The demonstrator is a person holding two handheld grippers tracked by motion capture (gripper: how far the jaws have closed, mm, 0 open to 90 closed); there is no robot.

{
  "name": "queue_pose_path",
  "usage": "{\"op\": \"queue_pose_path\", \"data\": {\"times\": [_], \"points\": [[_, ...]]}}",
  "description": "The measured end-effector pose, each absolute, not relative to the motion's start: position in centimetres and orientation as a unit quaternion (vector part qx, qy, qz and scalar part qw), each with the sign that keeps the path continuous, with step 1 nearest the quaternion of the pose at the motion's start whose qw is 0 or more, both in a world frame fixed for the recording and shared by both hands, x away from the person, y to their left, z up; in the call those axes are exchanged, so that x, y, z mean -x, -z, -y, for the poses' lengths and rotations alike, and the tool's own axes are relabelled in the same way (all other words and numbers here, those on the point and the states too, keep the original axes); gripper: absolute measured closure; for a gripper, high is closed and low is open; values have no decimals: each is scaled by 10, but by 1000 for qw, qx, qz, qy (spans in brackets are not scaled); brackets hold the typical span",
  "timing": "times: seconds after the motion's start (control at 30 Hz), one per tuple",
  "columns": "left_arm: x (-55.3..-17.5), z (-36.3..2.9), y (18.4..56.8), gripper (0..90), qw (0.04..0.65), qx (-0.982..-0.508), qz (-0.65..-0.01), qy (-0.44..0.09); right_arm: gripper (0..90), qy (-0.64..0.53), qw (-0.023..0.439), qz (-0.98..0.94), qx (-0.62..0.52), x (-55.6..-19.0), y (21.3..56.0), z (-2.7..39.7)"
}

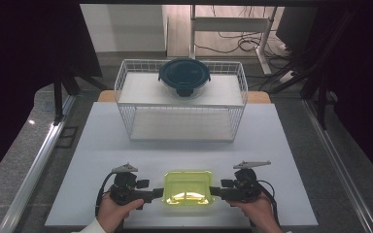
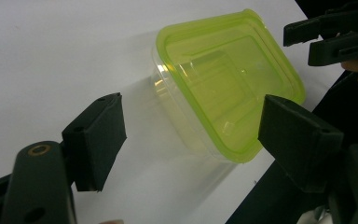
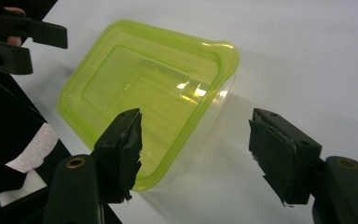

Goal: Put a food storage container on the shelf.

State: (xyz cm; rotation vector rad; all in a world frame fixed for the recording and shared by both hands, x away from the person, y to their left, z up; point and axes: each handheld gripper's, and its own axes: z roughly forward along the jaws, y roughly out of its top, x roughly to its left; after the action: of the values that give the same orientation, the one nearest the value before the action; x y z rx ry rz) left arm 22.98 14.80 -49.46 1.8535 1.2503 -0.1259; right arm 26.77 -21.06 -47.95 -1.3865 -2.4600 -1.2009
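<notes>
Item one: a clear tub with a lime-green lid (image 1: pixel 188 188), sitting upright at the near edge of the white table (image 1: pixel 102 141), midway between your two hands. Item two: the left gripper (image 1: pixel 158 193), level and pointing right at the tub's left end; in the left gripper view its jaws stand apart, the tub's corner (image 2: pixel 223 93) ahead of them and no pad touching it. Item three: the right gripper (image 1: pixel 215 191), level and pointing left at the tub's right end; in the right gripper view its jaws are likewise apart with the tub (image 3: pixel 144 93) just beyond them, one jaw over the lid's near corner and neither pad pressing. Item four: a white wire rack (image 1: pixel 180 99) at the far middle of the table, carrying a round glass bowl with a dark blue lid (image 1: pixel 184 75) on its upper shelf, well apart from the tub. Handling note, as a judgement: you look set to take the tub from both ends. Bring each gripper in squarely so the pads meet the rim or wall, not the slick lid top, and close both evenly so the light tub does not skid toward the near edge or twist. The walls appear thin and may flex, so grip gently, and keep the tub level as you raise it, since the lid may only be resting on.
</notes>
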Motion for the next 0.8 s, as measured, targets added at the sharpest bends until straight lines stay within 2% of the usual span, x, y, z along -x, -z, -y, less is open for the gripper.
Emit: {"op": "queue_pose_path", "data": {"times": [0.27,0.63,0.8], "points": [[-239,-143,506,257,442,-720,-524,107,380,396,56,794,458,-271,485,205],[-249,-142,513,336,446,-697,-548,121,490,402,71,779,476,-276,490,202],[-252,-143,516,363,445,-691,-554,131,514,400,86,769,491,-278,495,204]]}}
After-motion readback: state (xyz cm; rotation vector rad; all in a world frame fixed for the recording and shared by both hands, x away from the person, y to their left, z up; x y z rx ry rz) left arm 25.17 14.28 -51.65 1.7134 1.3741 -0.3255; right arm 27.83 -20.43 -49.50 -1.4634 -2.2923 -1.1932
